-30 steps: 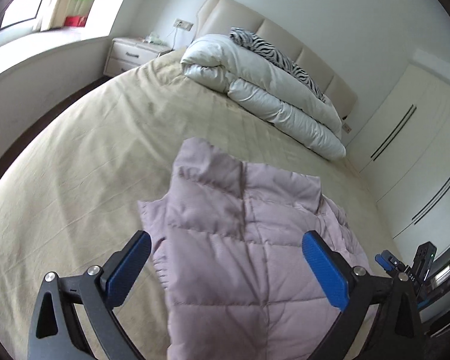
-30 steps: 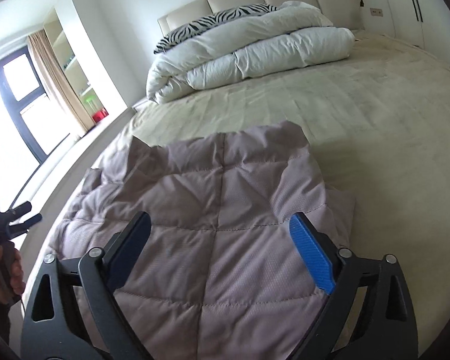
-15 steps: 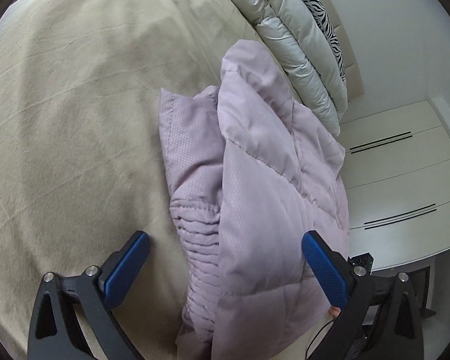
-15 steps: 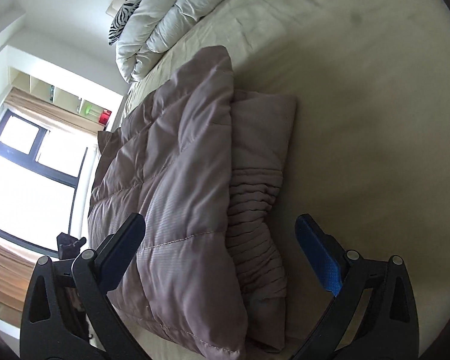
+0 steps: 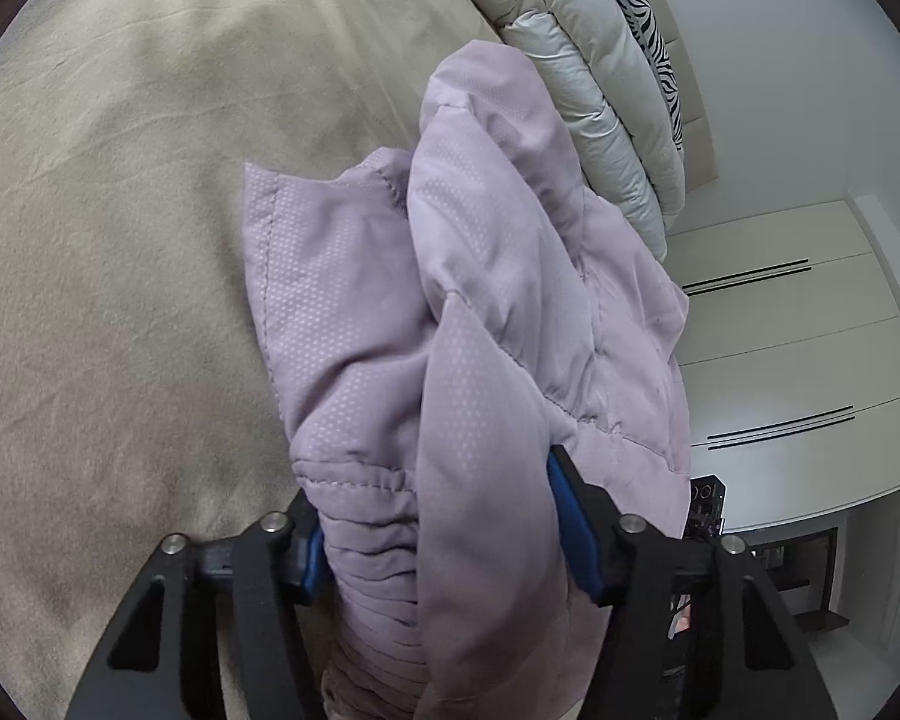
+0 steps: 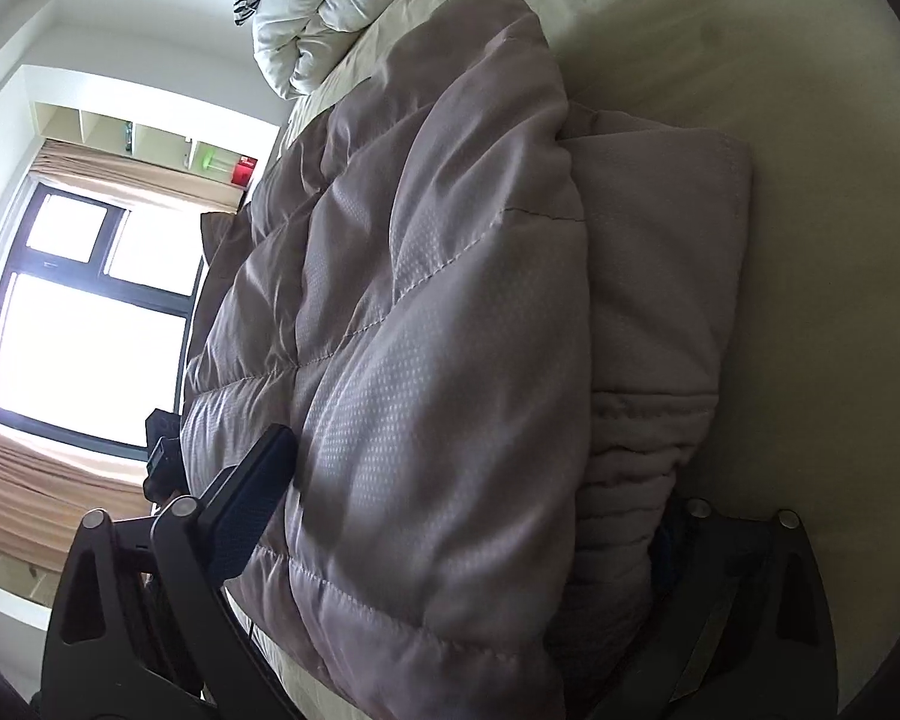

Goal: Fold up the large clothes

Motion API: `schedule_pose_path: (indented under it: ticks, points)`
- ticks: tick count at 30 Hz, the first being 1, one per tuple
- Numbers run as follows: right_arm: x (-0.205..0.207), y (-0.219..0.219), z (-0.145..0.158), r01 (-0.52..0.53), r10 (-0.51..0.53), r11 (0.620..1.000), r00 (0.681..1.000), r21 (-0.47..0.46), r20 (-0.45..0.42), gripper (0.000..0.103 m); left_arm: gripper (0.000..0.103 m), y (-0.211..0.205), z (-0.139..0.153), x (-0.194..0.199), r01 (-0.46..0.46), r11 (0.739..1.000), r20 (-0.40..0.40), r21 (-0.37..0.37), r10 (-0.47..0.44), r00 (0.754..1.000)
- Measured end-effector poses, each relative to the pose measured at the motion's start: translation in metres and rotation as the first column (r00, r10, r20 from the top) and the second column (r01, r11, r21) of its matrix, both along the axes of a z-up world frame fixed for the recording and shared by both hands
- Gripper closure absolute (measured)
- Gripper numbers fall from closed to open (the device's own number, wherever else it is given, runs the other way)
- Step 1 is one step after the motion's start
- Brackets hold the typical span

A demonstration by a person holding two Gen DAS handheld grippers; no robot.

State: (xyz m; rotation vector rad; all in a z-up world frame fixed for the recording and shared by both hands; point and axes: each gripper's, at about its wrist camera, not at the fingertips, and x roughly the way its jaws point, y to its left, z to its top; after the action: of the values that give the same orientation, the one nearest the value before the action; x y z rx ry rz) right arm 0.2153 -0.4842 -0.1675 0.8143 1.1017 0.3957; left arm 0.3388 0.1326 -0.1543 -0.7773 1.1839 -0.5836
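Puffer jacket [image 5: 486, 330], lilac, lies on my bed [image 5: 120, 240], sleeves already folded in. My left gripper [image 5: 432, 546] has just closed on its near hem; my right gripper [image 6: 450, 516] straddles the other corner, narrowing, grip unclear. Folding it in half remains.

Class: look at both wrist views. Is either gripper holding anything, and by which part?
The left gripper has just closed on the pink quilted jacket, at its near side edge by the ribbed cuff. The right gripper's jaws straddle the opposite edge, not yet gripping.
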Motion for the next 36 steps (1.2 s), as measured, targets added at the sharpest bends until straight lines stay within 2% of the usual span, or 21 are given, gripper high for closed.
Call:
schedule_pose_path:
  ticks: [3, 6, 7, 10, 14, 19, 24, 27, 30, 32, 33, 34, 36]
  points:
    - [0.000, 0.005, 0.004, 0.006, -0.005, 0.999, 1.000, -0.033, 0.005, 0.031, 0.062, -0.006, 0.010, -0.003, 0.022, 0.999, 0.039, 0.046, -0.024, 0.999]
    - [-0.006, 0.014, 0.021, 0.009, -0.005, 0.995, 0.999, -0.100, 0.041, 0.050, 0.069, -0.009, 0.025, -0.010, 0.025, 0.996, 0.066, 0.087, -0.030, 0.997]
    - [-0.009, 0.017, 0.028, 0.013, -0.006, 0.992, 0.998, -0.124, 0.056, 0.055, 0.072, -0.010, 0.031, -0.013, 0.023, 0.995, 0.078, 0.094, -0.031, 0.997]
    - [-0.020, 0.029, 0.055, 0.020, -0.002, 0.982, 0.995, -0.186, 0.098, 0.061, 0.075, -0.010, 0.051, -0.030, 0.017, 0.995, 0.110, 0.096, -0.027, 0.994]
    - [-0.045, 0.045, 0.089, 0.016, 0.023, 0.969, 0.988, -0.247, 0.153, 0.064, 0.076, -0.005, 0.078, -0.063, 0.009, 0.995, 0.156, 0.098, -0.025, 0.987]
    - [-0.092, 0.070, 0.125, -0.003, 0.060, 0.966, 0.975, -0.259, 0.213, 0.065, 0.076, 0.015, 0.101, -0.110, 0.004, 0.997, 0.182, 0.081, -0.019, 0.983]
    - [-0.148, 0.083, 0.135, -0.018, 0.073, 0.975, 0.969, -0.223, 0.236, 0.065, 0.076, 0.033, 0.108, -0.164, 0.023, 0.996, 0.192, 0.080, -0.038, 0.981]
    - [-0.177, 0.090, 0.123, -0.030, 0.081, 0.976, 0.969, -0.215, 0.233, 0.065, 0.075, 0.039, 0.091, -0.183, 0.041, 0.995, 0.164, 0.093, -0.056, 0.985]
    - [-0.181, 0.099, 0.093, -0.030, 0.065, 0.981, 0.982, -0.191, 0.178, 0.065, 0.071, 0.046, 0.058, -0.189, 0.023, 0.994, 0.102, 0.103, -0.033, 0.994]
    - [-0.185, 0.095, 0.068, -0.007, 0.034, 0.983, 0.989, -0.185, 0.141, 0.062, 0.065, 0.053, 0.038, -0.189, -0.006, 0.996, 0.073, 0.089, 0.000, 0.997]
    - [-0.186, 0.093, 0.056, 0.005, 0.018, 0.983, 0.992, -0.181, 0.127, 0.056, 0.061, 0.056, 0.031, -0.188, -0.019, 0.998, 0.061, 0.064, 0.015, 0.998]
    - [-0.190, 0.089, 0.047, 0.020, 0.001, 0.986, 0.992, -0.168, 0.123, 0.051, 0.059, 0.058, 0.027, -0.189, -0.027, 0.998, 0.060, 0.053, 0.024, 0.998]
    - [-0.195, 0.085, 0.036, 0.056, -0.040, 0.991, 0.991, -0.124, 0.127, 0.049, 0.058, 0.058, 0.027, -0.191, -0.032, 0.998, 0.071, 0.062, 0.028, 0.997]
